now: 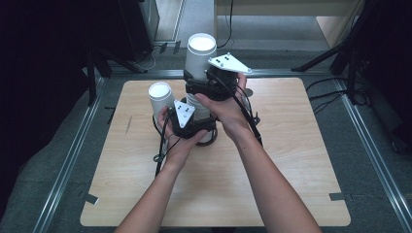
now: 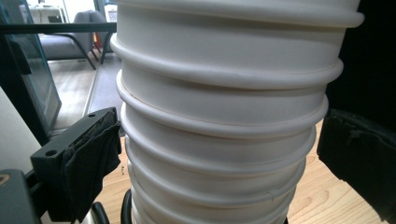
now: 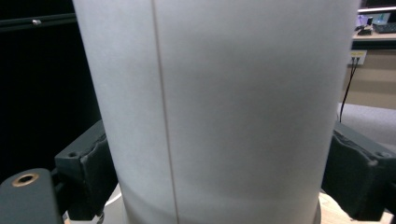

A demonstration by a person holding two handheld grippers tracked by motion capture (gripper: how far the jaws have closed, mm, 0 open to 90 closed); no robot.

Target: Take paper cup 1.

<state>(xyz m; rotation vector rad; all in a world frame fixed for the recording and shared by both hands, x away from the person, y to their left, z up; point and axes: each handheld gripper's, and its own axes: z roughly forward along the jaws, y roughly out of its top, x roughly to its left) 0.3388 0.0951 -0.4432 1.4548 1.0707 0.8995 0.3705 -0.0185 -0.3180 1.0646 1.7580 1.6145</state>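
A tall stack of white paper cups (image 1: 200,58) stands upright at the middle of the wooden table (image 1: 291,170). My left gripper (image 1: 197,115) reaches in low on the stack's left. In the left gripper view its pads (image 2: 93,156) sit against the ringed rims of the nested cups (image 2: 219,116). My right gripper (image 1: 206,82) is higher up, at the top cup. In the right gripper view its pads (image 3: 95,170) press both sides of that cup's smooth wall (image 3: 224,102). A separate white cup (image 1: 161,96) stands just left of the stack.
Black cables (image 1: 163,141) trail from the grippers over the table near the stack's foot. Metal rails (image 1: 68,160) frame the table on grey floor. Dark stands and tripod legs (image 1: 335,53) rise behind the far edge.
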